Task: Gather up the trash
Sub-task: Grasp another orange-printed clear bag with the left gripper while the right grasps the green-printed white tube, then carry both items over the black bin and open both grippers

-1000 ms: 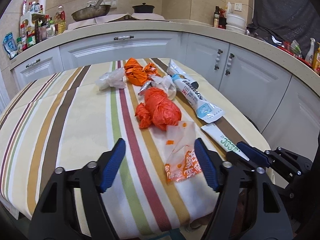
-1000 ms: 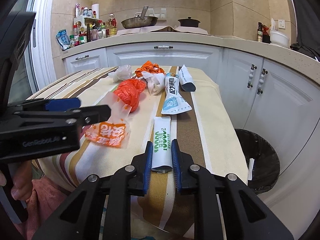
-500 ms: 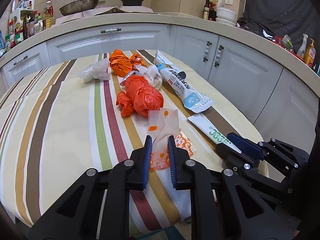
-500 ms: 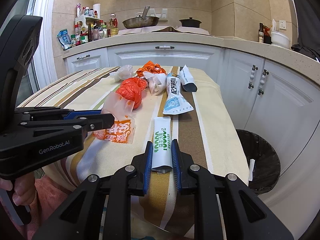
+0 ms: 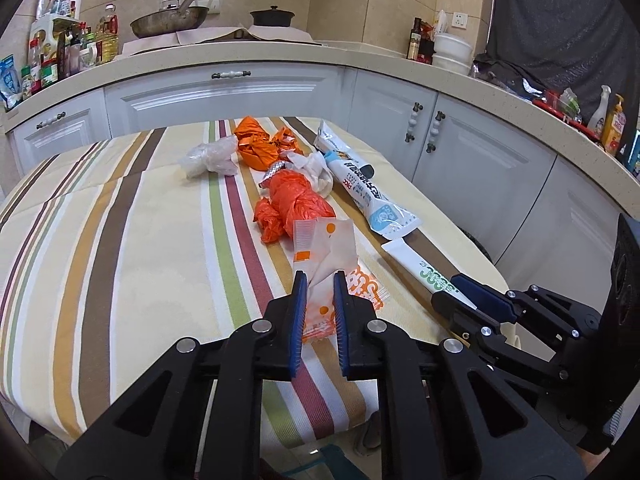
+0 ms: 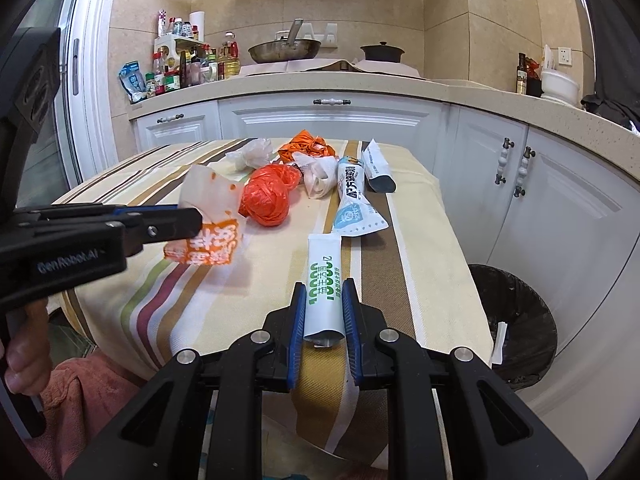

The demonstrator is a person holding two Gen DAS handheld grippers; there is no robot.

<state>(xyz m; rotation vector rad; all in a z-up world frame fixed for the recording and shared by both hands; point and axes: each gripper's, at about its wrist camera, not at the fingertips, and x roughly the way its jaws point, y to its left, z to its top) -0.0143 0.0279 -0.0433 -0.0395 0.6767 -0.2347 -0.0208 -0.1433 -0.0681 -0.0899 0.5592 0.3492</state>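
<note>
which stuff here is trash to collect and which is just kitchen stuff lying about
Part of the job:
- orange-print wrapper, in left gripper
- white tube, in right gripper
- orange bag
- blue-white pouch
- clear plastic wad
- black bin

Just lying about:
- wok
- black pot
- condiment bottles

home kitchen — wok (image 6: 285,50) on counter | white cabinets (image 5: 224,94) | condiment bottles (image 6: 188,68)

The left gripper (image 5: 319,280) is reaching forward with its blue-padded jaws pinching inward on a thin wrapper (image 5: 328,252), its black body crossing the right wrist view at the left. The right gripper (image 6: 323,286) is clamping a white tube (image 6: 323,280) near its lower end.
</note>
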